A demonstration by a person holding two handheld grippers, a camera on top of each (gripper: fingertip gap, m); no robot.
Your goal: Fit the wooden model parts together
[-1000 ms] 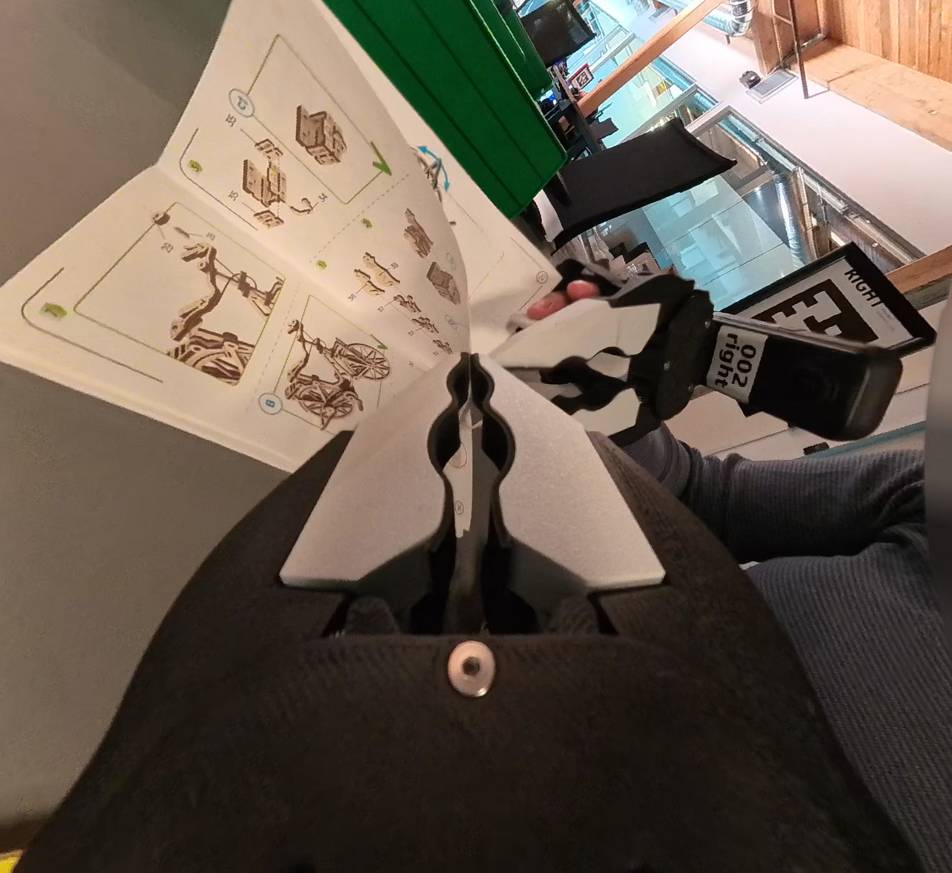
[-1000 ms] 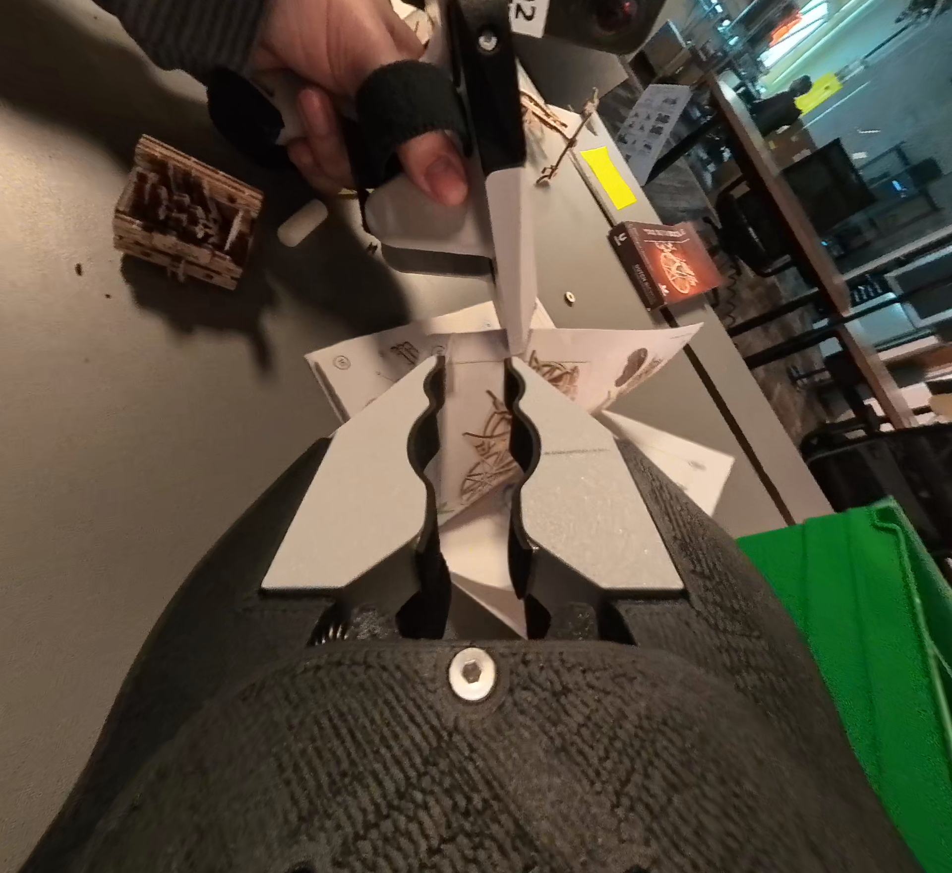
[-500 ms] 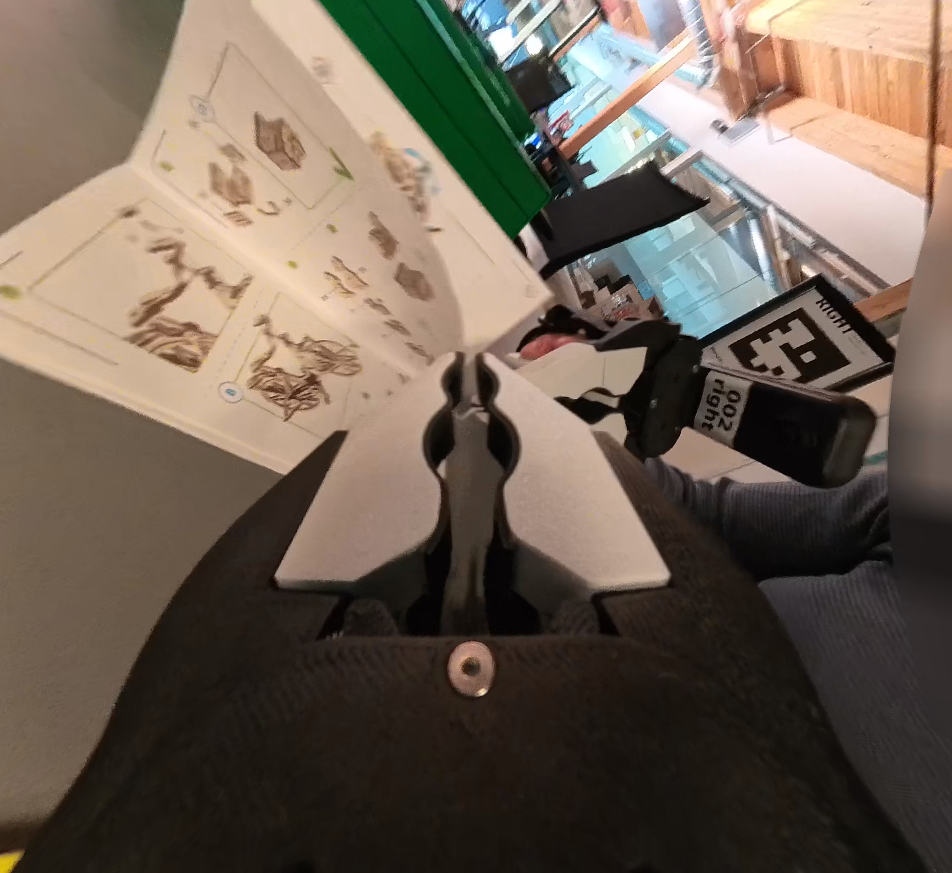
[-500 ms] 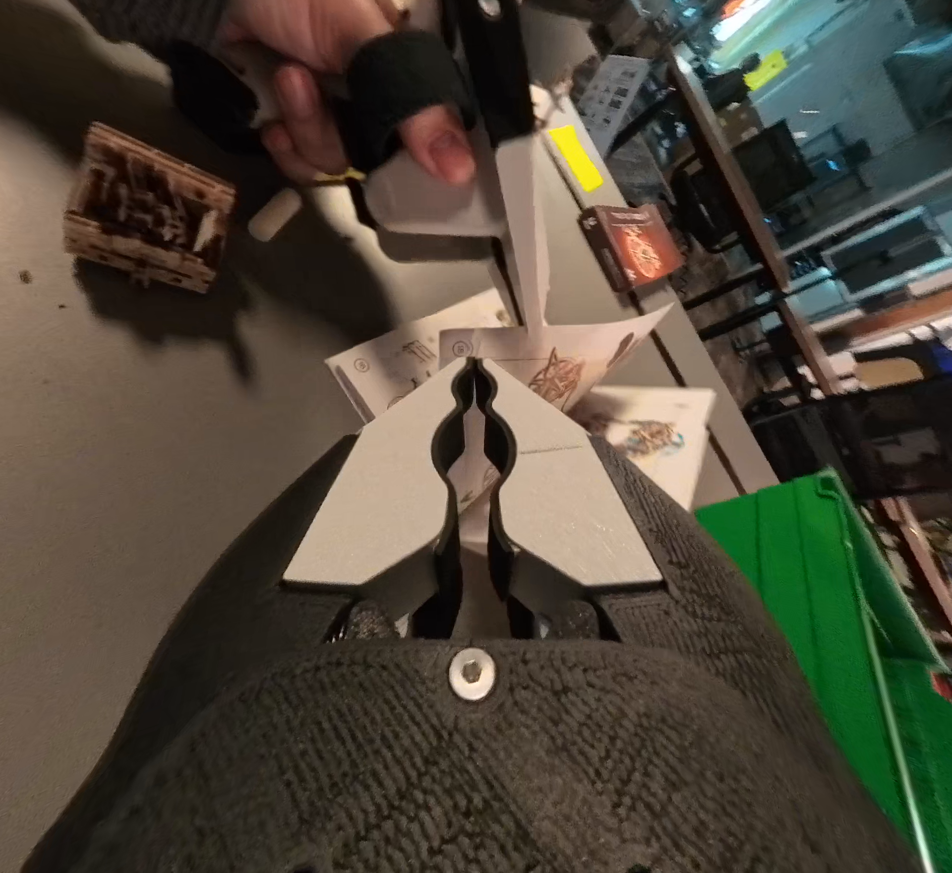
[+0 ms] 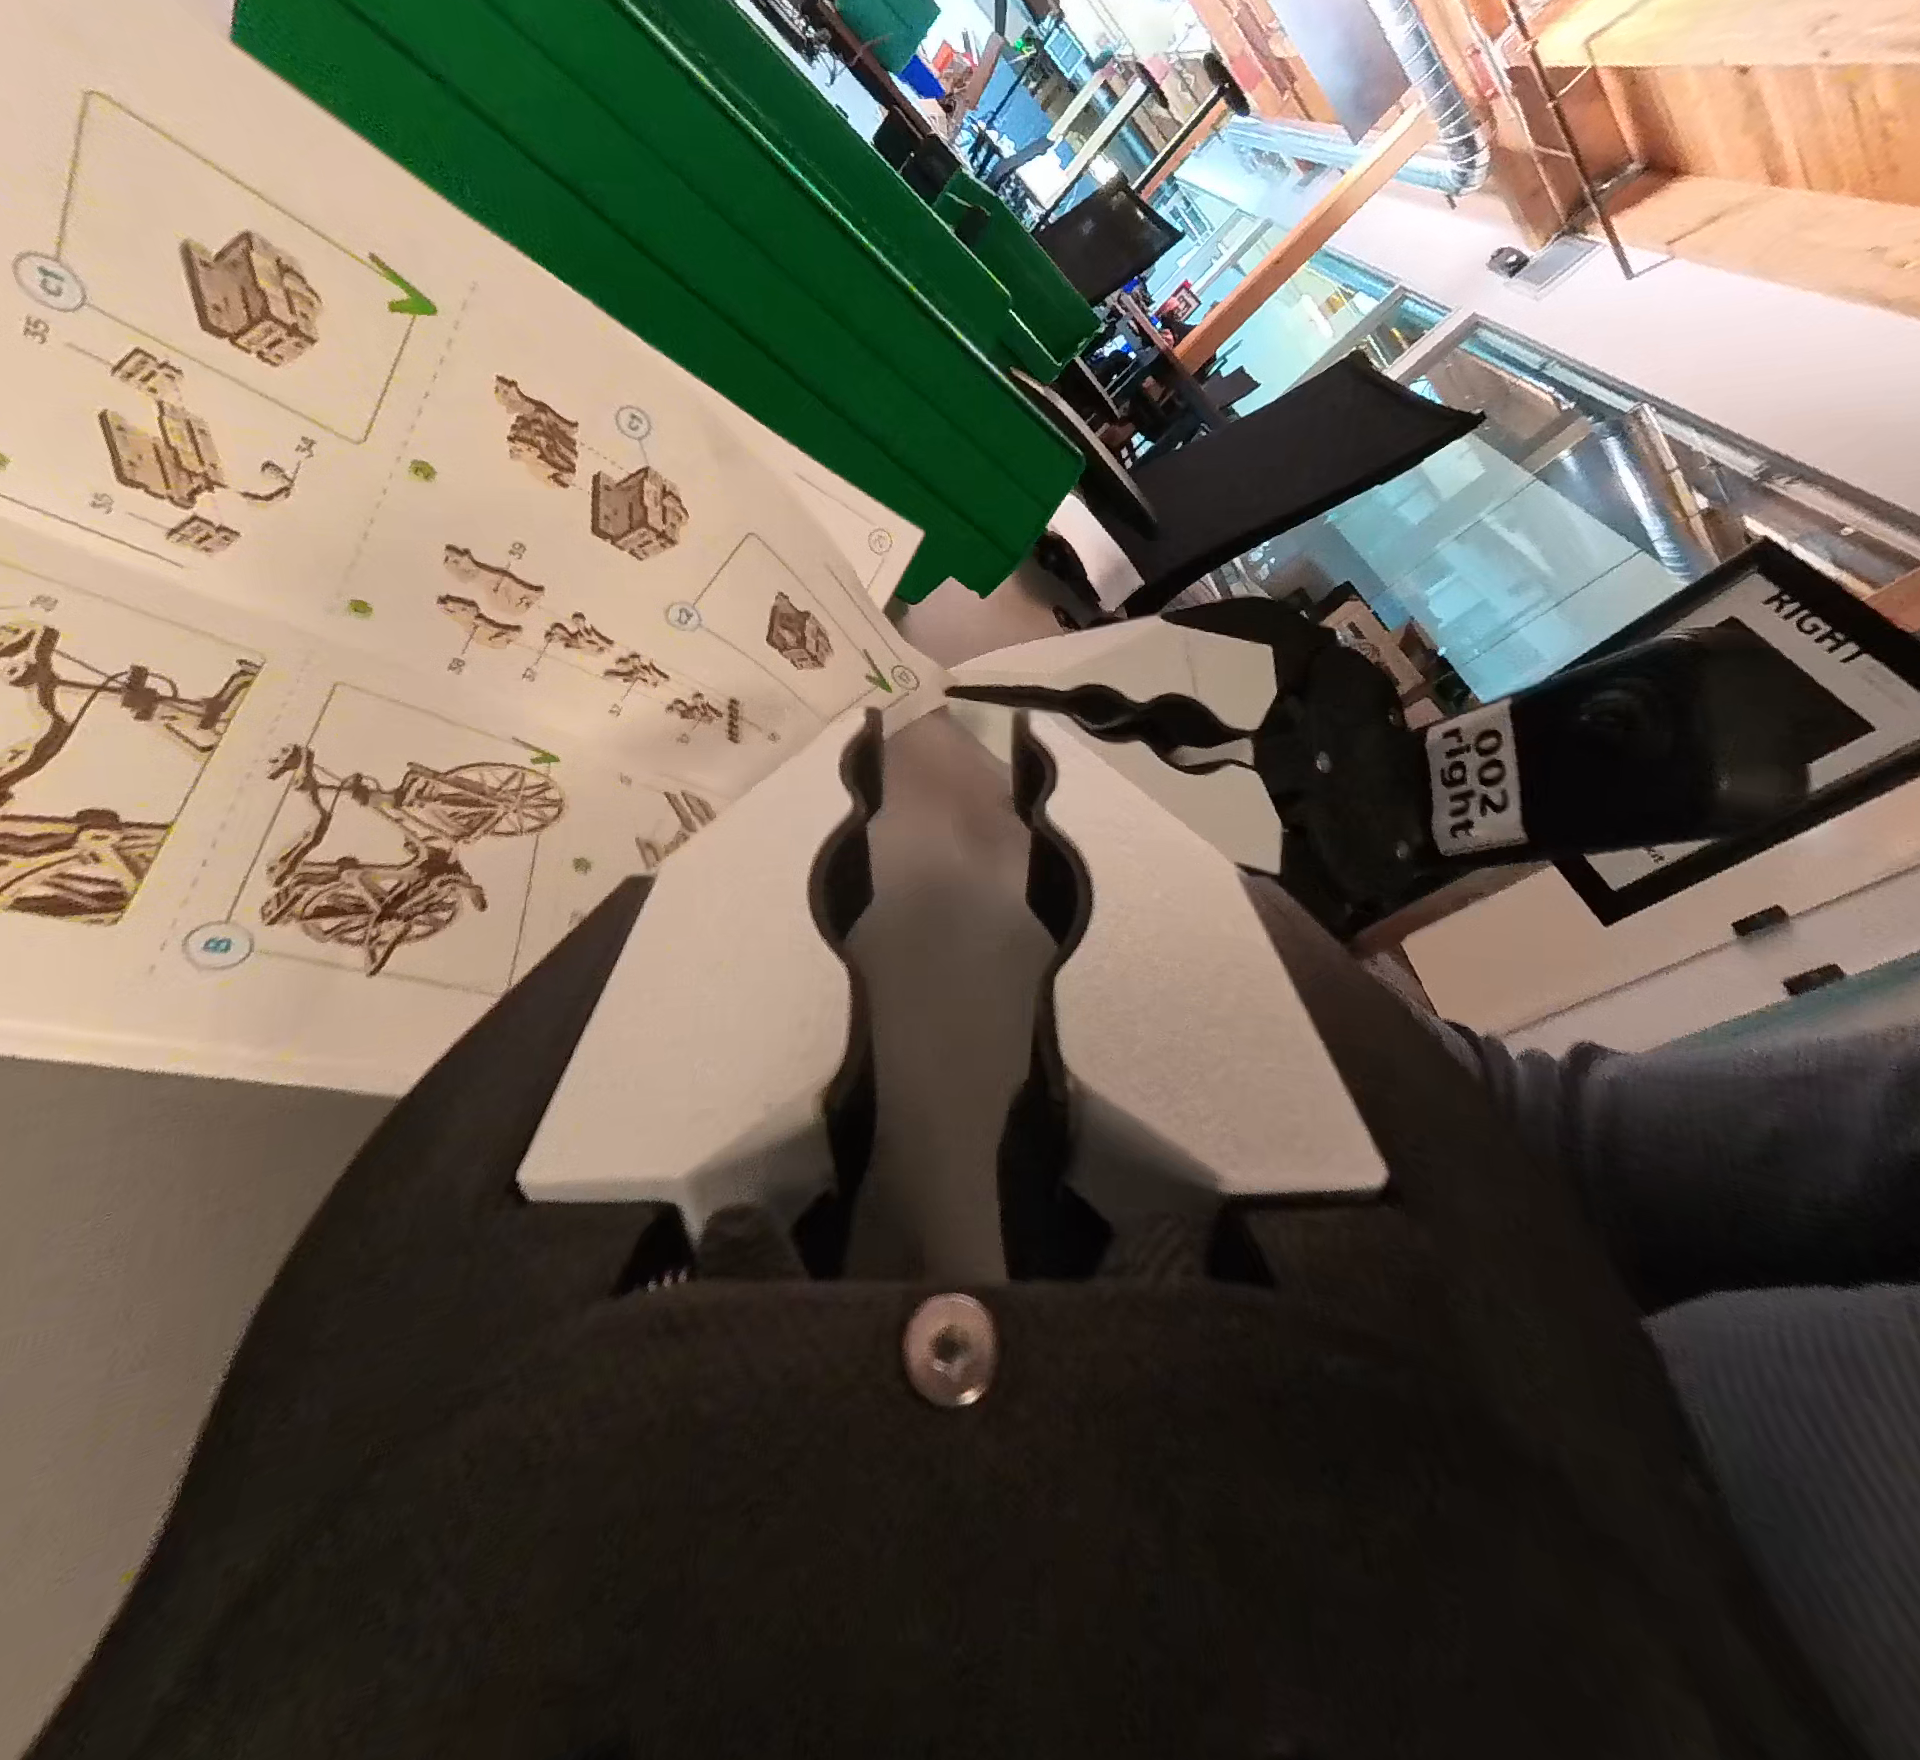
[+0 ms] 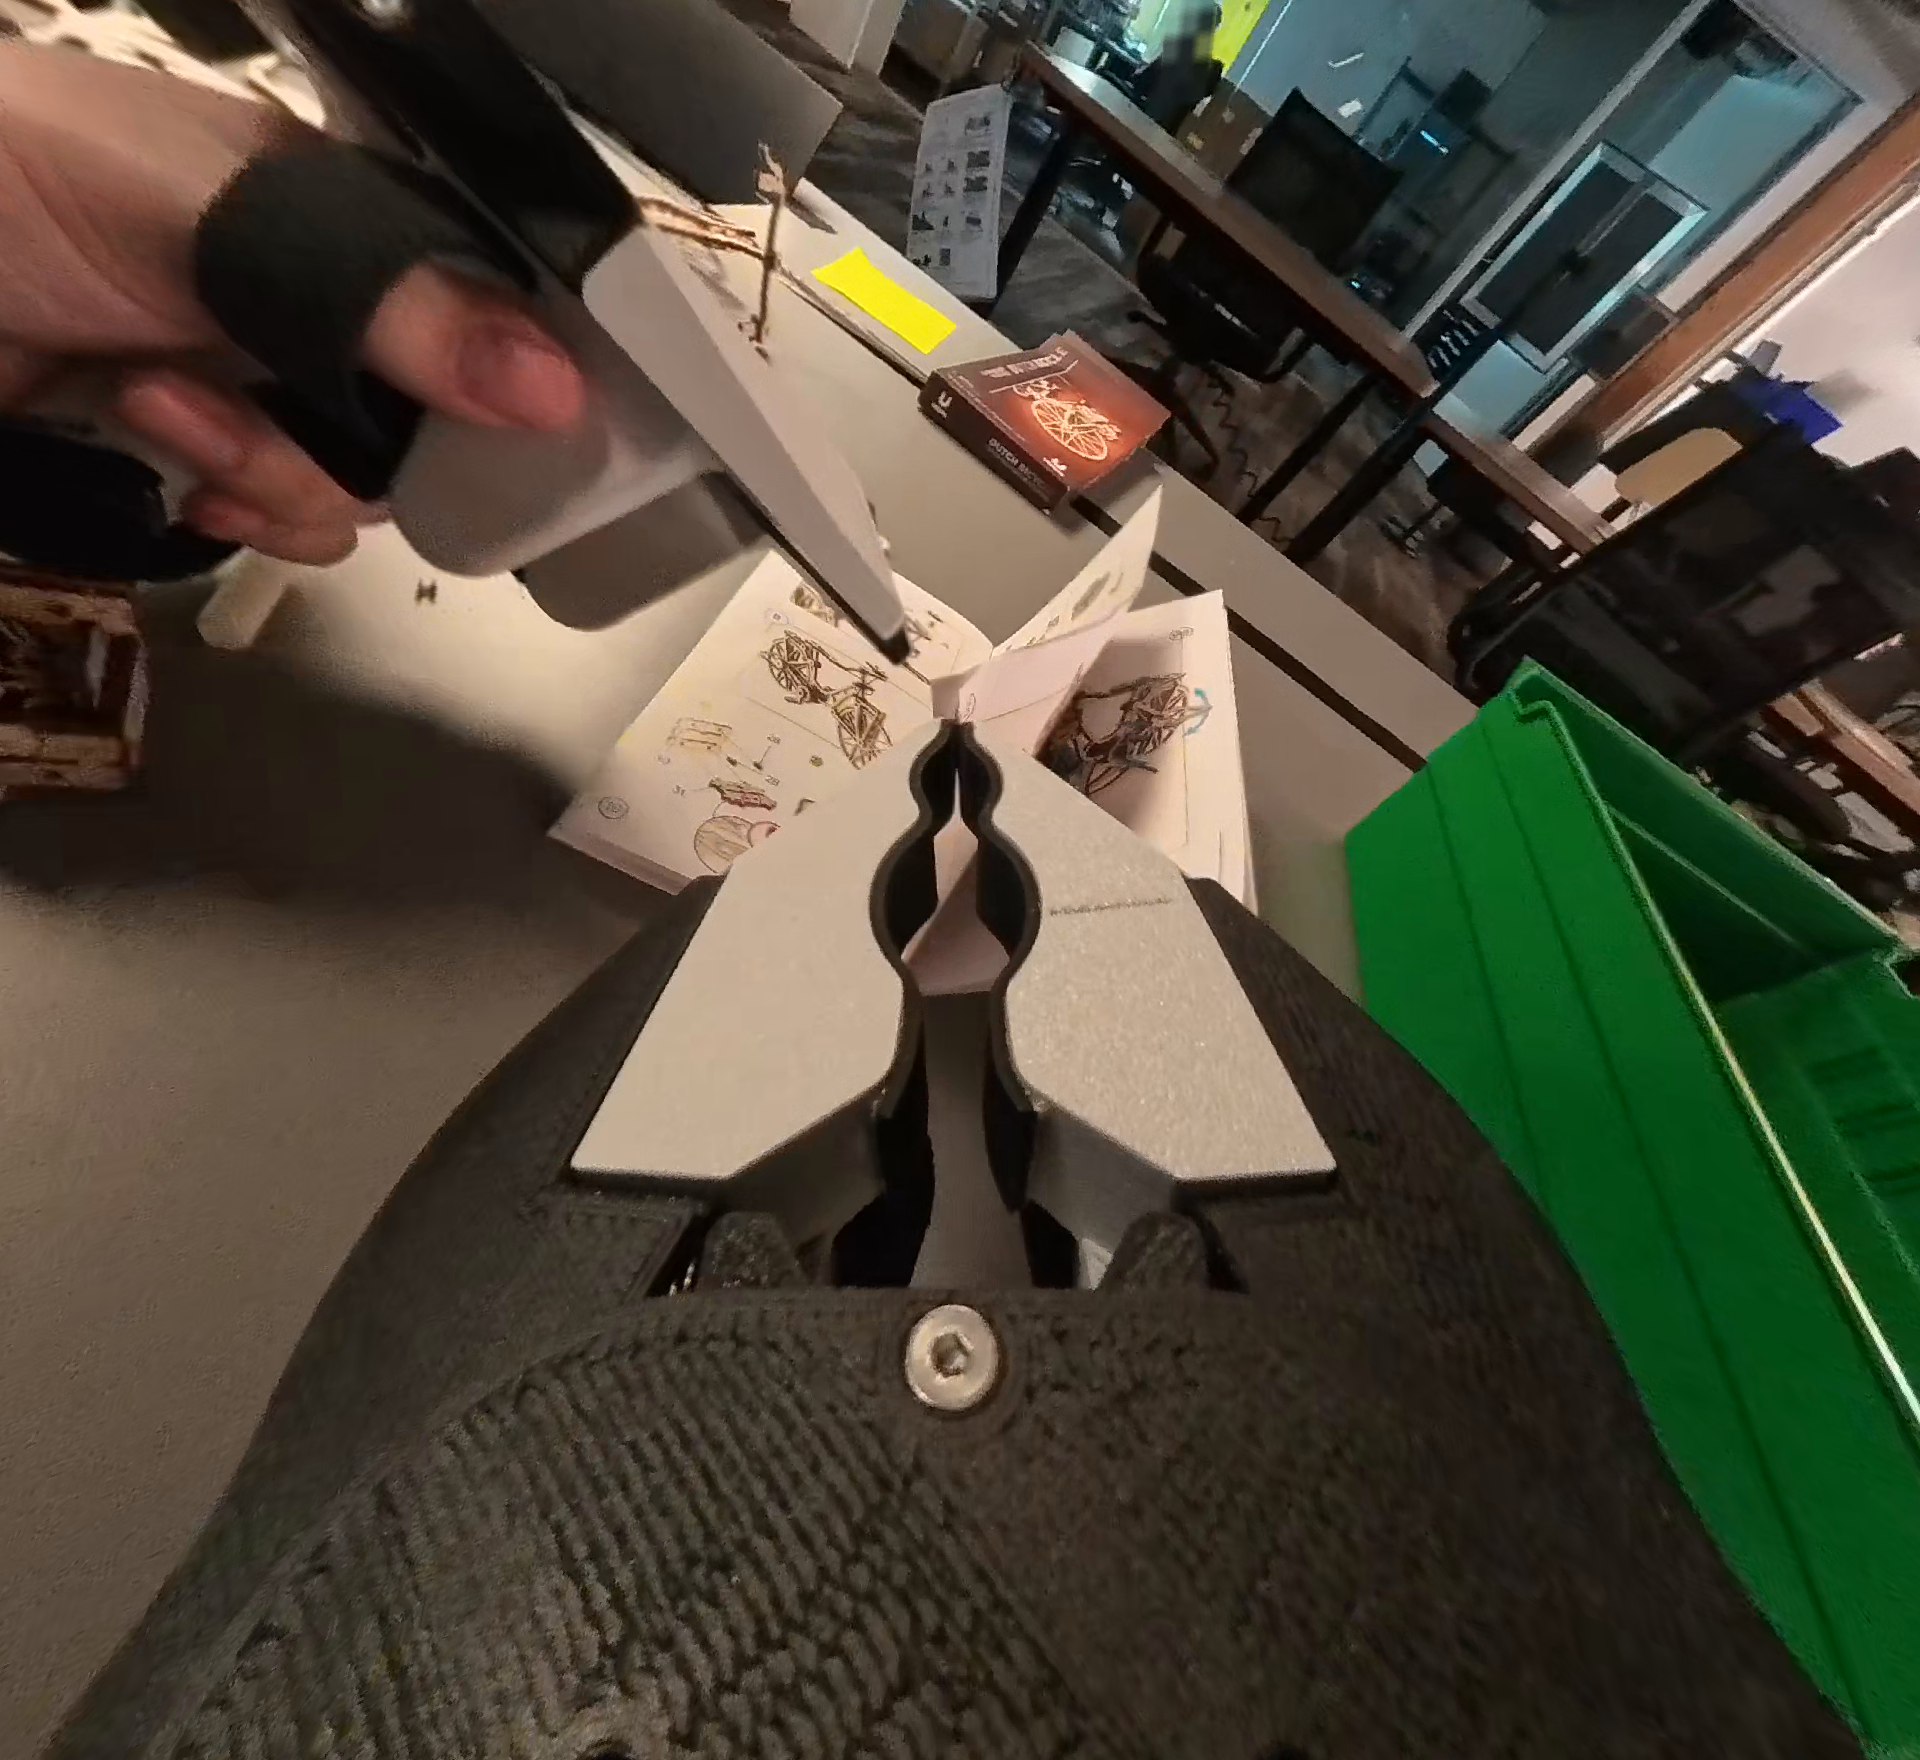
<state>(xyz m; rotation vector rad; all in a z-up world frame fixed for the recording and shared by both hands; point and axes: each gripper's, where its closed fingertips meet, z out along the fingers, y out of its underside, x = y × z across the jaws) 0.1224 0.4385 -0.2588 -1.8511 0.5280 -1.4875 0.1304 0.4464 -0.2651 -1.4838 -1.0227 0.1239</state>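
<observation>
Left wrist view: my left gripper [image 5: 945, 723] stood parted, empty; instruction booklet [image 5: 416, 567] spread ahead, my right gripper [image 5: 961, 690] pinching page corner beside green bin [image 5: 675, 183].

Right wrist view: my right gripper [image 6: 958, 739] closed on booklet page [image 6: 1049, 671]; wooden model parts [image 6: 62, 682] lay apart at left on grey table [image 6: 260, 931]. Fitting apparently not begun; assembly remained.

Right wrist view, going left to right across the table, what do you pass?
Wooden model block → hand holding the left gripper → open instruction booklet → dark box with a bicycle picture → green bin.
</observation>
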